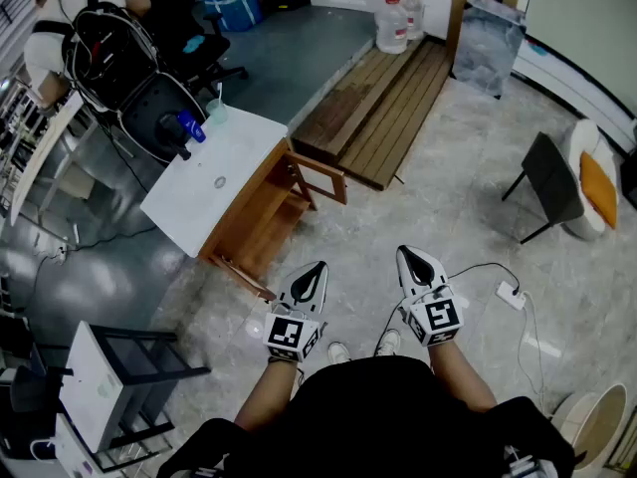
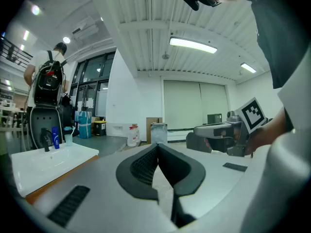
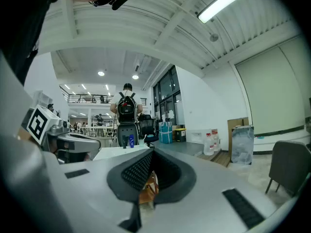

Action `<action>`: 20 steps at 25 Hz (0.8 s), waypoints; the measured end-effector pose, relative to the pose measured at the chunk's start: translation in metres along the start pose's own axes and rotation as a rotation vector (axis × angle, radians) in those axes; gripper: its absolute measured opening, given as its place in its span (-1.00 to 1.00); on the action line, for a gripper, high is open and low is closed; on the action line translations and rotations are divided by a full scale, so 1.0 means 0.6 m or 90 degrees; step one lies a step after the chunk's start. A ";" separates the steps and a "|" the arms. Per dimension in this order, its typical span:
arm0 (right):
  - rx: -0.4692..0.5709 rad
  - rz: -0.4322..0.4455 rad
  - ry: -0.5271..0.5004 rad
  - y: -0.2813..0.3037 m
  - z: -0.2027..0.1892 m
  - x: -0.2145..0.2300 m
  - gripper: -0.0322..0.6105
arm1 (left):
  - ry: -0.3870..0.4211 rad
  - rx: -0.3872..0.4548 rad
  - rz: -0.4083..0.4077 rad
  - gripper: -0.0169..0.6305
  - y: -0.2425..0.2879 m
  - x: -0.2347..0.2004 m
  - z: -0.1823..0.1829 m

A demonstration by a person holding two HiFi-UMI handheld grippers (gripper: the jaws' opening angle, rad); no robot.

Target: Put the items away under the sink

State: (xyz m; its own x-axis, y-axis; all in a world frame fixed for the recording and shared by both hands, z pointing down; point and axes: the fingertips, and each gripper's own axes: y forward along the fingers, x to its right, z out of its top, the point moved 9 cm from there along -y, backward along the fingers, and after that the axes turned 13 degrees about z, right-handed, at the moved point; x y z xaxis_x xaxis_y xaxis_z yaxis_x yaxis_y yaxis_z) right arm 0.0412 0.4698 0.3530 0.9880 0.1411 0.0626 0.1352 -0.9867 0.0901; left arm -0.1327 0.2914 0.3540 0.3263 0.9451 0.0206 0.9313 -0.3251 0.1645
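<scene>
Currently left gripper (image 1: pixel 314 272) and right gripper (image 1: pixel 410 259) stand closed, empty; we judge the upper-left blue plastic bottle (image 1: pixel 189 125) light, rigid; grasp mid-body.

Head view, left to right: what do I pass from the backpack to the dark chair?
backpack → blue bottle → left gripper → right gripper → dark chair

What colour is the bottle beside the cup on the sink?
The bottle is blue; the head view shows it best.
</scene>
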 end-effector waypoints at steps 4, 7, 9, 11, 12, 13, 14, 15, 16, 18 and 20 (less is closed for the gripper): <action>-0.010 -0.001 0.000 0.013 -0.003 -0.025 -0.84 | -0.013 -0.001 0.012 -0.89 -0.013 -0.027 -0.003; -0.017 -0.002 -0.001 0.018 -0.003 -0.043 -0.84 | -0.013 -0.002 0.009 -0.89 -0.021 -0.038 -0.008; -0.018 0.000 0.001 0.025 -0.003 -0.055 -0.84 | -0.023 -0.004 0.011 -0.89 -0.026 -0.049 -0.012; -0.011 0.011 0.007 0.033 -0.006 -0.069 -0.84 | -0.027 -0.004 0.014 -0.89 -0.033 -0.062 -0.016; -0.006 0.018 0.010 0.037 -0.007 -0.077 -0.84 | -0.029 -0.004 0.017 -0.89 -0.037 -0.069 -0.018; -0.004 0.023 0.010 0.042 -0.010 -0.084 -0.84 | -0.030 -0.003 0.019 -0.89 -0.040 -0.075 -0.020; -0.004 0.027 0.009 0.048 -0.012 -0.091 -0.84 | -0.029 -0.001 0.019 -0.89 -0.043 -0.081 -0.023; -0.005 0.030 0.007 0.053 -0.013 -0.098 -0.84 | -0.029 0.002 0.018 -0.89 -0.046 -0.088 -0.025; -0.007 0.032 0.007 0.059 -0.013 -0.104 -0.84 | -0.031 0.004 0.019 -0.89 -0.050 -0.093 -0.027; -0.012 0.036 0.004 0.071 -0.015 -0.117 -0.84 | -0.036 0.005 0.023 -0.89 -0.057 -0.104 -0.030; -0.016 0.039 0.000 0.081 -0.016 -0.128 -0.84 | -0.036 0.011 0.022 -0.89 -0.064 -0.114 -0.034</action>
State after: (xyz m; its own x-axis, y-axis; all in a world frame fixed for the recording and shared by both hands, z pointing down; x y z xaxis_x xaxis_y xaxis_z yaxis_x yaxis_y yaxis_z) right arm -0.0288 0.4120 0.3621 0.9944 0.0807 0.0685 0.0728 -0.9911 0.1112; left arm -0.1939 0.2401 0.3664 0.3671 0.9297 -0.0305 0.9215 -0.3591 0.1481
